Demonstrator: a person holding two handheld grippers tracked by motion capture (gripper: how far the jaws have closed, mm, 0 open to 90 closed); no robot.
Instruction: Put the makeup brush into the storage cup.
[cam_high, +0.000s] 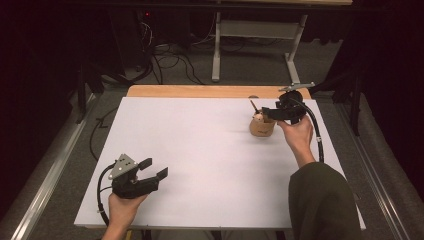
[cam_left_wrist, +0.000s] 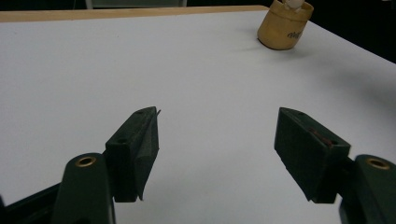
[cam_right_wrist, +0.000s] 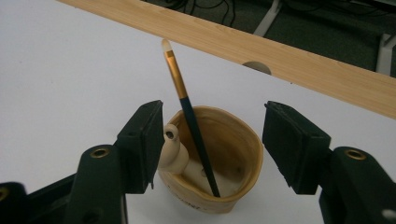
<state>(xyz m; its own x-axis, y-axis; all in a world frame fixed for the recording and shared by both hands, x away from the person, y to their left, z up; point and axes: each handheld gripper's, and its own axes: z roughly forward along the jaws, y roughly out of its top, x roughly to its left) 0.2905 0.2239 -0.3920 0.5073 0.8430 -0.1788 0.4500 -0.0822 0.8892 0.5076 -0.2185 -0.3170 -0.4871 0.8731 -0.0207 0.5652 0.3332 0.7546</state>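
Note:
A tan ceramic cup (cam_right_wrist: 224, 149) stands on the white table at the far right (cam_high: 262, 127). Inside it leans a paintbrush (cam_right_wrist: 187, 107) with a dark handle, gold ferrule and pale tip, beside a cream-coloured knobbed piece (cam_right_wrist: 172, 151). My right gripper (cam_right_wrist: 212, 133) hovers open just above the cup, one jaw on each side of it, touching nothing. My left gripper (cam_high: 153, 168) rests open near the table's front left, empty; the left gripper view shows its fingertips (cam_left_wrist: 140, 135) over bare table and the cup (cam_left_wrist: 285, 25) far off.
A white sheet (cam_high: 200, 150) covers the table, with a strip of wooden edge (cam_high: 200, 91) at the back. Beyond it are the legs of another table (cam_high: 216, 55) and cables on the floor. A metal rail (cam_high: 50, 165) runs along the left side.

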